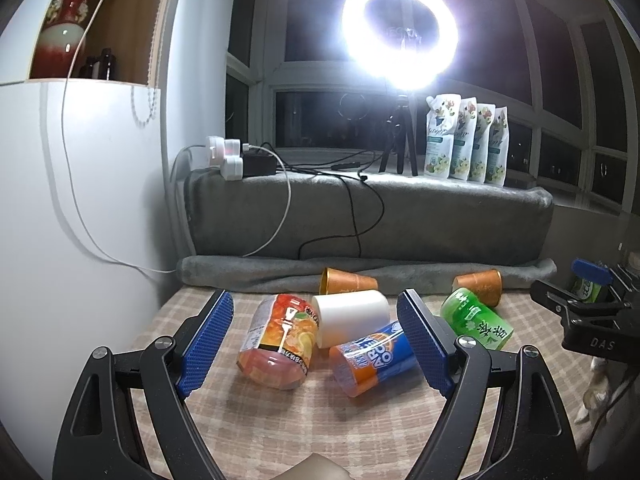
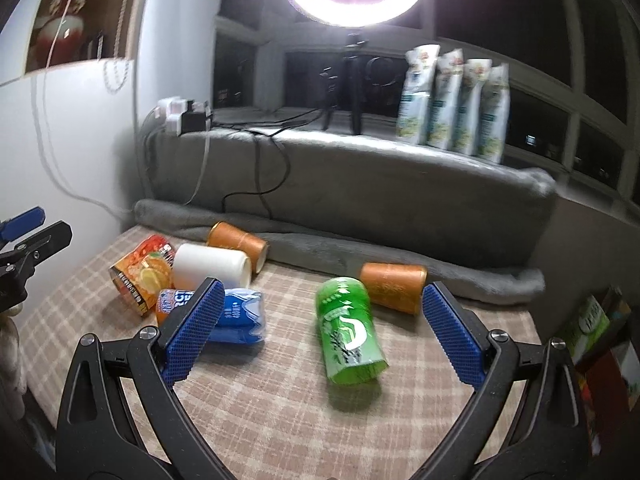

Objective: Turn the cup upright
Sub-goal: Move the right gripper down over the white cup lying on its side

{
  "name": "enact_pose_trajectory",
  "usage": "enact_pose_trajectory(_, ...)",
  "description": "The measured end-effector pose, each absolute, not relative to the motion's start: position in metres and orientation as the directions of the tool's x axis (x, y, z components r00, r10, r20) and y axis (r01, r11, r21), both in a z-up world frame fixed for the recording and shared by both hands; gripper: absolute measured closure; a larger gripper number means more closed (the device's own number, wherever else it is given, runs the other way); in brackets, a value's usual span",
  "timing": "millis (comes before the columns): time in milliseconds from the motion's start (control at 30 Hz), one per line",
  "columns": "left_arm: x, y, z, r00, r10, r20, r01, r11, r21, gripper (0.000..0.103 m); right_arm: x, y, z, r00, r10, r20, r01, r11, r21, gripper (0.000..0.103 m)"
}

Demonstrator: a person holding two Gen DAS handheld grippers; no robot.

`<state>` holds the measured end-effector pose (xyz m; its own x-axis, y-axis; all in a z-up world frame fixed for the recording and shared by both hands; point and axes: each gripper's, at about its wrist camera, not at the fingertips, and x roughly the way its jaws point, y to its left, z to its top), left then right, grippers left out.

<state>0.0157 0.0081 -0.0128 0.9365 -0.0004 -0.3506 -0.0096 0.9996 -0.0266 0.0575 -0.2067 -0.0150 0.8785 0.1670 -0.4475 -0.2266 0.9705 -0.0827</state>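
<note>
6 cups are seen lying on their sides on the checked cloth (image 1: 280,420), none upright. The white cup (image 1: 352,317) is taken as the landmark. Just left of it the red-orange cup (image 1: 278,340) is found, touching or nearly touching it. Directly in front of it lies the blue-orange cup (image 1: 374,362), close against it. Behind it, near the folded grey blanket (image 1: 400,272), 1 gold cup (image 1: 346,281) is laid. Well to its right the green cup (image 2: 348,330) rests, with the 2nd gold cup (image 2: 394,286) just behind that one.

The left gripper (image 1: 316,340) is held wide apart and empty, above the cloth before the white cup. The right gripper (image 2: 320,332) is likewise spread wide and empty, with the green cup framed between its blue pads (image 2: 452,340), untouched.
</note>
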Motion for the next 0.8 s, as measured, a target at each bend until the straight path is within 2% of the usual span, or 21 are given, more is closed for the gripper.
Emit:
enact_pose_trajectory(267,0.020,0.026,-0.024,0.919,0.031,-0.393,-0.045,0.999,-0.025,0.019,0.102,-0.184,-0.024,0.812,0.251,-0.526,-0.365,0.923,-0.123,0.002)
enact_pose_trajectory(400,0.021,0.035,-0.030,0.909,0.044,-0.414,-0.057,0.998,-0.019,0.019,0.121,-0.165,-0.030,0.766,0.280,-0.578,-0.460,0.867,-0.190,0.002)
enact_pose_trajectory(633,0.021,0.047,-0.044,0.880,0.056,-0.471,-0.076,0.997,-0.024,0.019,0.151,-0.123,-0.041,0.679,0.295,-0.672,-0.627,0.709,-0.323,0.002)
enact_pose_trajectory(800,0.018,0.054,-0.052,0.864,0.055,-0.500,-0.081,0.996,-0.030,0.019,0.172,-0.098,-0.051,0.599,0.301,-0.742,-0.725,0.597,-0.343,0.002)
